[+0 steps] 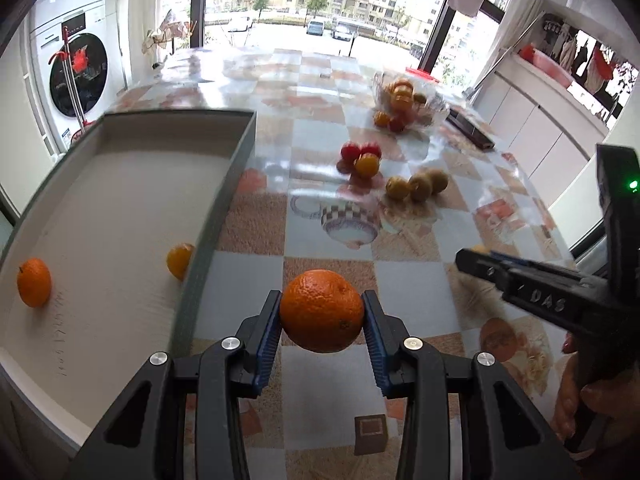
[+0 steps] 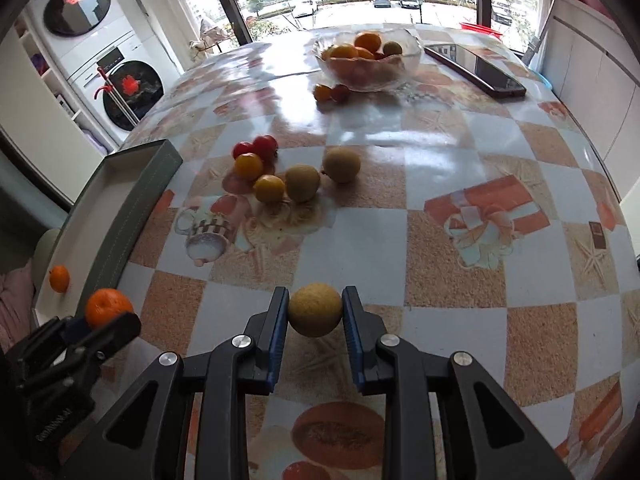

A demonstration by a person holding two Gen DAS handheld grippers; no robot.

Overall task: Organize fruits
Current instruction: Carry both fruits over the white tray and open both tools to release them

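Note:
My left gripper (image 1: 322, 312) is shut on an orange (image 1: 321, 310), held above the table just right of a grey tray (image 1: 224, 184). The tray holds an orange (image 1: 34, 282) and a smaller orange fruit (image 1: 180, 260) against its right wall. My right gripper (image 2: 315, 311) is shut on a tan round fruit (image 2: 315, 310) above the table. It shows at the right of the left wrist view (image 1: 520, 280). Loose red and yellow tomatoes (image 2: 256, 156) and tan fruits (image 2: 320, 170) lie mid-table. A glass bowl (image 2: 412, 56) of fruit stands at the far side.
A black phone (image 2: 476, 68) lies right of the bowl. Two small fruits (image 2: 330, 92) sit in front of the bowl. The table (image 2: 440, 240) has a glossy checked cloth. Washing machines (image 2: 120, 80) stand far left, white cabinets (image 2: 592, 80) at right.

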